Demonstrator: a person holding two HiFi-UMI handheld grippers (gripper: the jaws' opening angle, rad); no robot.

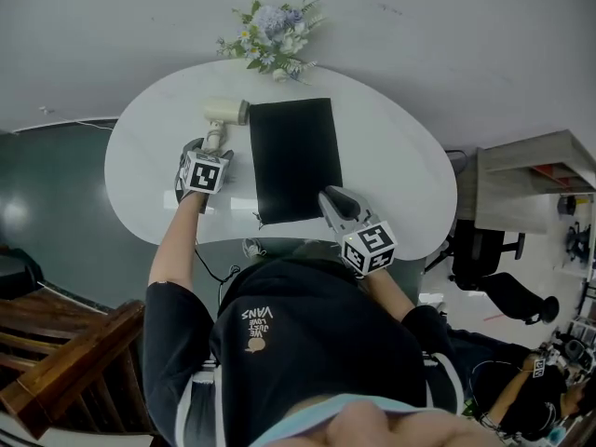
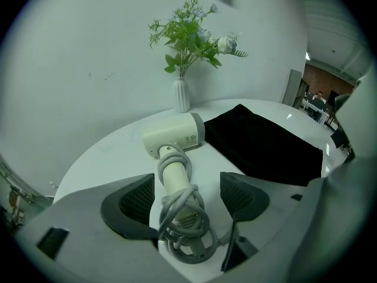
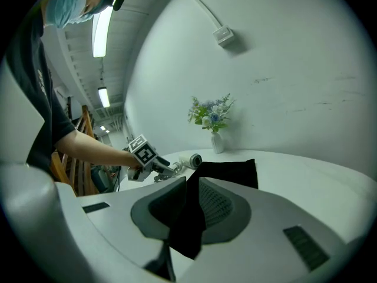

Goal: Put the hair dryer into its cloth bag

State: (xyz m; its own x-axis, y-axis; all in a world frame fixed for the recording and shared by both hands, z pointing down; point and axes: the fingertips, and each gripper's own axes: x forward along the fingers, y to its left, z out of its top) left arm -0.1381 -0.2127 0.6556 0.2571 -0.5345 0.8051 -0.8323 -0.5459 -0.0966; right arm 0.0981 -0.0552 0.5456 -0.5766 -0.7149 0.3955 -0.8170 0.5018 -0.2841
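Note:
A cream hair dryer [image 1: 223,112] lies on the white table [image 1: 400,166], left of a flat black cloth bag [image 1: 293,156]. Its grey cord is wound round the handle [image 2: 177,178]. My left gripper [image 2: 185,196] is open and tilted down over that handle. The handle lies between the two pads, with a gap on each side. My right gripper [image 3: 191,208] is shut on the near edge of the black bag [image 3: 230,173], and a fold of cloth hangs down between the jaws. The head view shows this gripper [image 1: 328,196] at the bag's near right corner.
A small white vase of flowers [image 1: 272,37] stands at the table's far edge, just behind the dryer and bag. A grey wall rises beyond it. To the left are wooden stairs [image 1: 56,361], and to the right a desk and a black chair [image 1: 498,268].

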